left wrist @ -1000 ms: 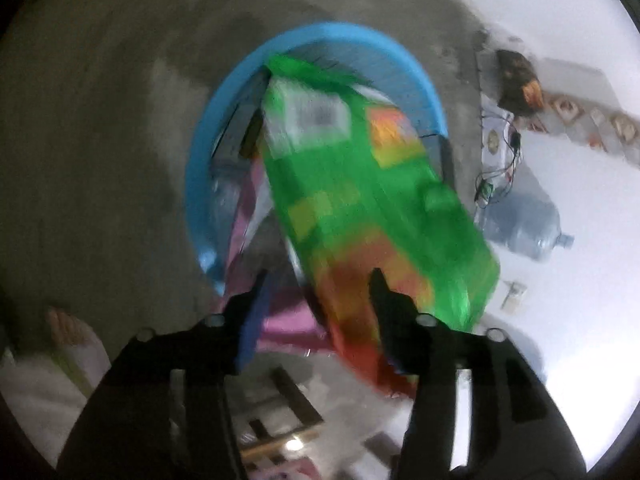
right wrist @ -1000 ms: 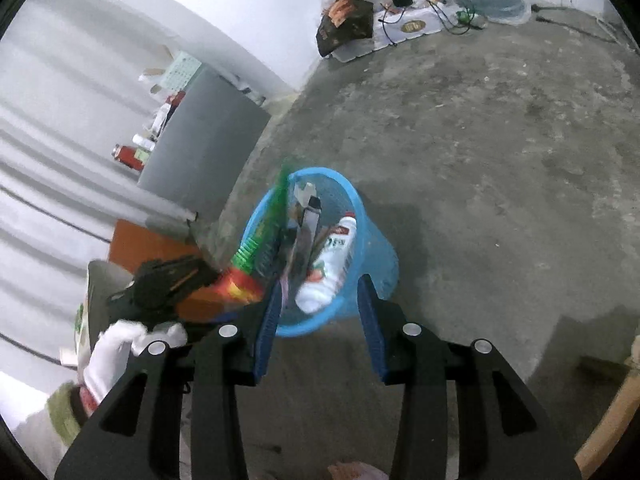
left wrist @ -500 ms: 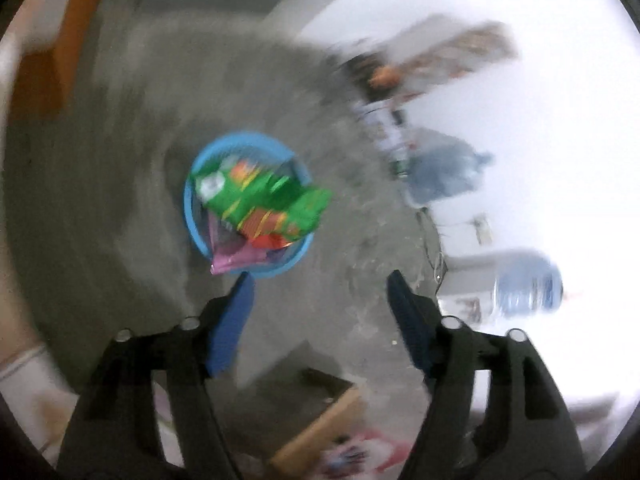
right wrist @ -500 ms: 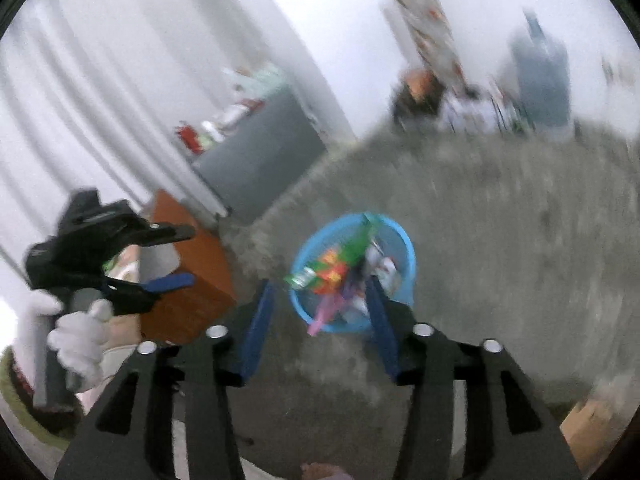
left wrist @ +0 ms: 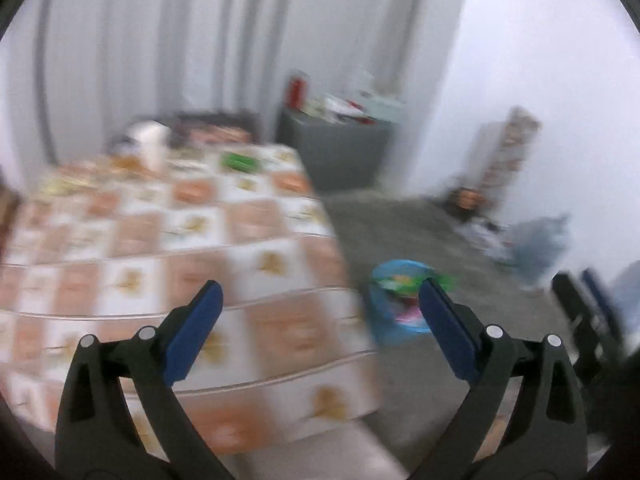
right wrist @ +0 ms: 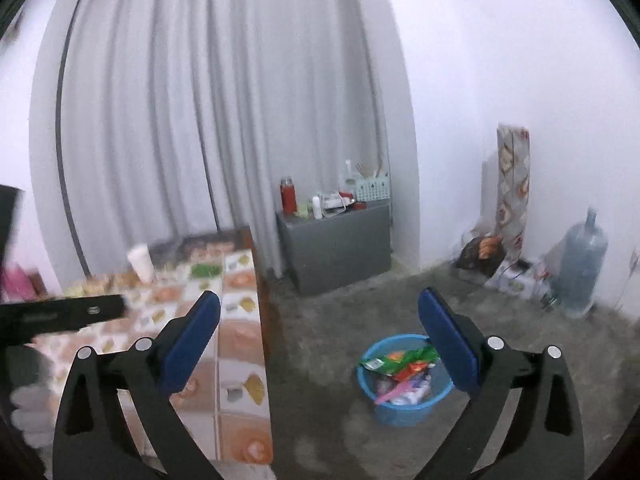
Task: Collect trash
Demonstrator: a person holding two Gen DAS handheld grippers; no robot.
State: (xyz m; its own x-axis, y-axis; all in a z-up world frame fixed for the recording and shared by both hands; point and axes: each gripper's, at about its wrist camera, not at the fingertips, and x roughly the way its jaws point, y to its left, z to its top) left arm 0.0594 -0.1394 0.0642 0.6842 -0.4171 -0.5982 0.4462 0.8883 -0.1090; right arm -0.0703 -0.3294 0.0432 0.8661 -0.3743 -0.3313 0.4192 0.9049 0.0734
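- The right gripper (right wrist: 318,322) has its jaws spreading wide with nothing between them; the blue basket (right wrist: 402,406) of wrappers sits on the floor below and just inside its right finger, well apart.
- The left gripper (left wrist: 320,312) is likewise opening, empty; the same basket (left wrist: 386,322) lies beyond its right fingertip, blurred.
- A green wrapper (right wrist: 404,358) lies across the basket's top.
- Under and left of both grippers stretches a table (right wrist: 236,344) in a checked orange-and-white cloth, carrying a white cup (right wrist: 140,262).
- Ahead: rough grey floor (right wrist: 340,312), a grey cabinet (right wrist: 336,248), pale curtains (right wrist: 200,120), a water jug (right wrist: 582,264) far right.
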